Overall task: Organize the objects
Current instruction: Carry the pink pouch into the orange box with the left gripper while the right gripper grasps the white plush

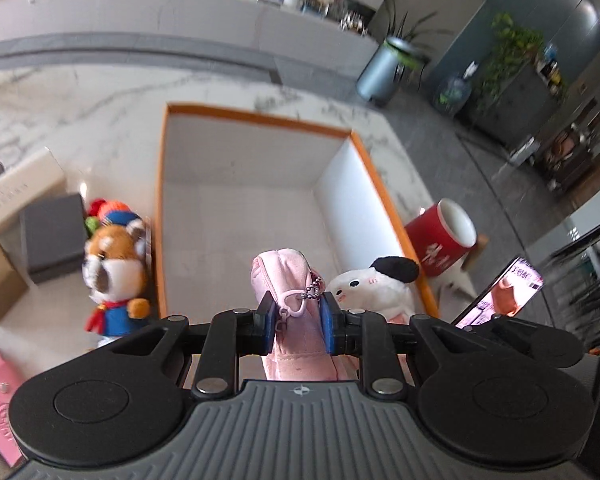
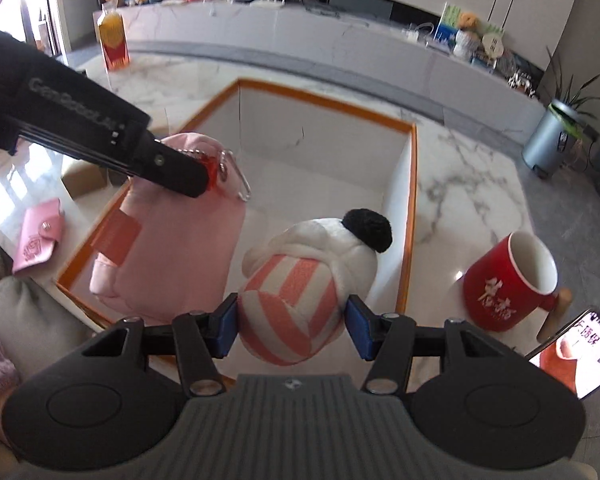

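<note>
A large box with an orange rim [image 1: 260, 116] and white inside stands on the marble table; it also shows in the right wrist view [image 2: 328, 100]. My left gripper [image 1: 296, 322] is shut on a pink pouch [image 1: 296, 344] with a bead chain, held over the box's near edge. The pouch [image 2: 180, 256] and the left gripper's finger [image 2: 172, 170] show in the right wrist view. My right gripper [image 2: 292, 322] is shut on a white plush [image 2: 300, 300] with a pink-striped body and black ear, over the box's near right part. The plush also shows in the left wrist view [image 1: 372, 284].
A fox plush [image 1: 116, 276] in blue stands left of the box beside a dark grey box [image 1: 52, 236]. A red mug [image 2: 508, 284] and a phone [image 2: 576, 352] lie right of the box. A pink card wallet [image 2: 38, 236] lies at the left. A drink carton [image 2: 114, 40] stands far back.
</note>
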The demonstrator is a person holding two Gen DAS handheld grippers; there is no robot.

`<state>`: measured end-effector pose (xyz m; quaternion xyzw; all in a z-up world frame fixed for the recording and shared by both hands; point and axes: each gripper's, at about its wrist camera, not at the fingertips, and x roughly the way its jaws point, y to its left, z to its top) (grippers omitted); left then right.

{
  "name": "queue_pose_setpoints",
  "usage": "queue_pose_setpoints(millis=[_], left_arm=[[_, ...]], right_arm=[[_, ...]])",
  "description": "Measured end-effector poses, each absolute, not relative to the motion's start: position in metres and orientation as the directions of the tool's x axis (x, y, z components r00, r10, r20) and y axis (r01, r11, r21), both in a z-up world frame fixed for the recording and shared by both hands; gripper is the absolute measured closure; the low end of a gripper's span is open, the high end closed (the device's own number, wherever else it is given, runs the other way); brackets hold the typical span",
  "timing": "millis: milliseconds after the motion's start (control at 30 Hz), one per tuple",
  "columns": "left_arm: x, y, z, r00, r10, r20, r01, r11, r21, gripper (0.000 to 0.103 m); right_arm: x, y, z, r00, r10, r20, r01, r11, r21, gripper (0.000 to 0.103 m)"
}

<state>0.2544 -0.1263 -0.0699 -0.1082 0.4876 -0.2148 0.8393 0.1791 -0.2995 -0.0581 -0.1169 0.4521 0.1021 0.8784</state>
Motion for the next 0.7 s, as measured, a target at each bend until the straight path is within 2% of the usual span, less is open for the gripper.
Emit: queue_pose_setpoints(millis=[400, 700], left_arm=[[0.277, -0.155, -0.113, 0.316, -0.418, -0.852, 0.215, 0.906, -0.365, 0.077], [0.280, -0.159, -0.110, 0.300, -0.409, -0.862, 0.221, 0.909, -0.354, 0.075]], right_arm=[[0.203, -0.308, -0.081, 0.484, 0.122, -0.866, -0.342, 0.938, -0.060, 0.042], [0.198, -0.311, -0.070, 0.446, 0.143, -0.883, -0.351, 0.936, -0.026, 0.036]])
